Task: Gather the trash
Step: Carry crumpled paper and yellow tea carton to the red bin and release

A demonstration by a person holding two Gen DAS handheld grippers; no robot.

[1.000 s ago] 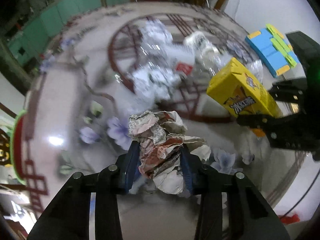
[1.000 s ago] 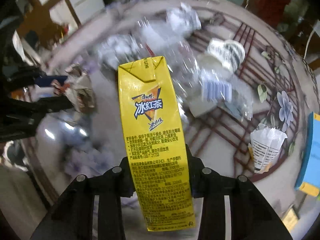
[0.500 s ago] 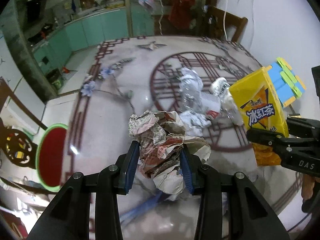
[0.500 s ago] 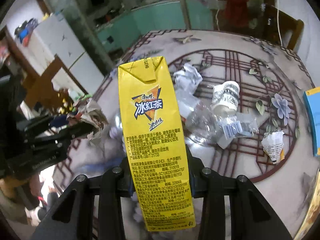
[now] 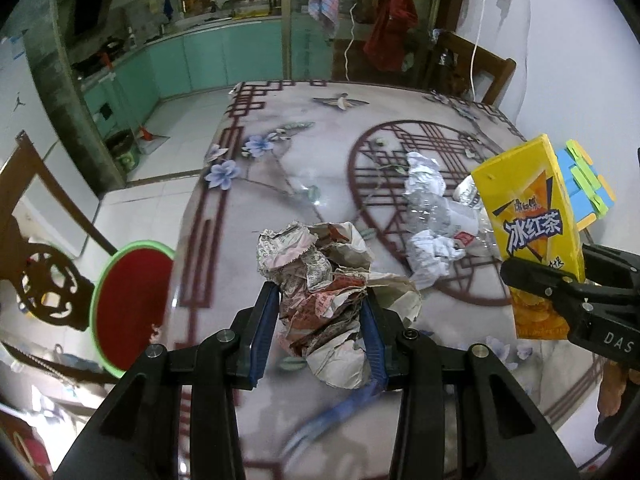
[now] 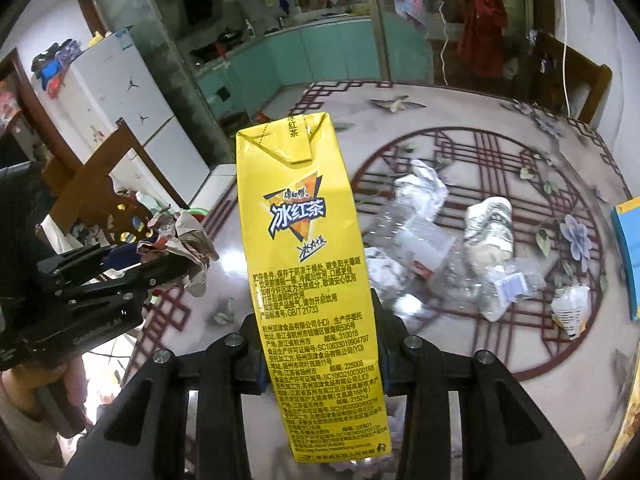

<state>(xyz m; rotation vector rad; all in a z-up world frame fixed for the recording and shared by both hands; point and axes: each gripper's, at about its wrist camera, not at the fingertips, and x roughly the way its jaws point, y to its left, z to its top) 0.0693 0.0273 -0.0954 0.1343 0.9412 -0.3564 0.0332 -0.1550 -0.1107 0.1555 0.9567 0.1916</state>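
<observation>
While both loads hang clear above the counter [image 5: 224, 216], the scene reads as two pieces of trash lifted for carrying rather than for sorting. At the far left of the left wrist view a red, green-rimmed bin [image 5: 132, 304] sits low beside the counter edge — probably where the trash is bound, though that is a judgement.

Lower centre of that view, the left tool [image 5: 320, 328] is clenched on a crumpled paper wad [image 5: 328, 292]. The blue pads [image 5: 264, 328] press in from either side, and the wad bulges above and below them, which suggests a squeeze firm enough that such soft, springy stuff cannot slip free.

Right of centre, more litter lies on the counter's round lattice pattern: a crushed clear plastic bottle [image 5: 436, 216] and balled white paper [image 5: 432, 252], touching one another in a loose heap. They look like the work left to do.

At the right edge the yellow tea carton [image 5: 528, 216] stands nearly upright in the right tool [image 6: 320, 344]. In the right wrist view that tool grips the carton across its lower half, so the long body points forward and away — a hold that keeps the carton steady and its top end ahead for dropping in. At the far right of that view a small torn wrapper [image 6: 570, 308] lies apart from the heap.
</observation>
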